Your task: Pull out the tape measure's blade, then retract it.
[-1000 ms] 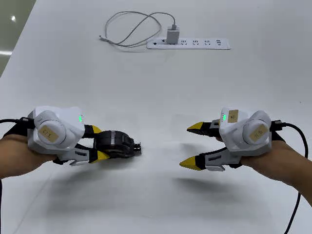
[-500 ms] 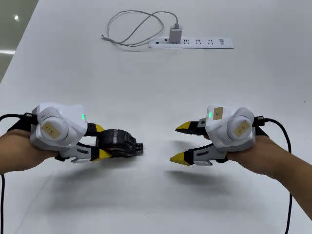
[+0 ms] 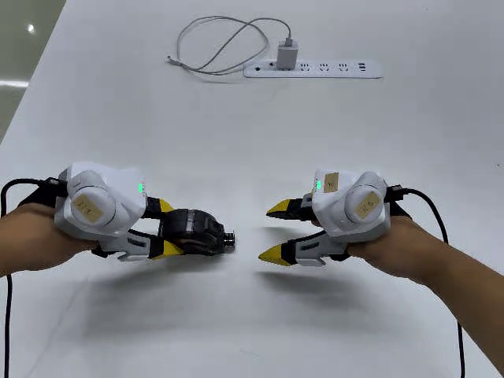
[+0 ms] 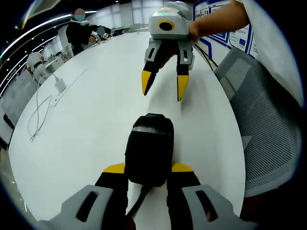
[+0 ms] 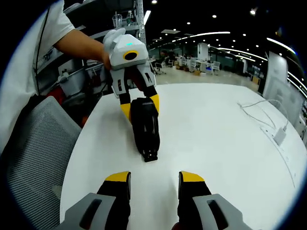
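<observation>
On the white tabletop (image 3: pixel 252 142), nearest the person, a black tape measure (image 3: pixel 197 231) is clamped between the yellow-tipped jaws of the left gripper (image 3: pixel 168 228). The case is laid on the surface and gripped from both sides. The blade's hook end (image 3: pixel 230 236) is seen at the mouth of the case, on the side turned away from the left gripper. Near that hook end, but apart from the tape measure, the right gripper (image 3: pixel 272 232) is held with its jaws spread and nothing between them, the tips pointed at the tape measure. In the right gripper view the tape measure is seen straight ahead of the parted jaws. Well beyond the tape measure, toward the far side of the table, a white power strip (image 3: pixel 315 69) is laid. A white charger (image 3: pixel 286 57) is plugged into it, and a grey cable (image 3: pixel 213 43) is looped beside it.
</observation>
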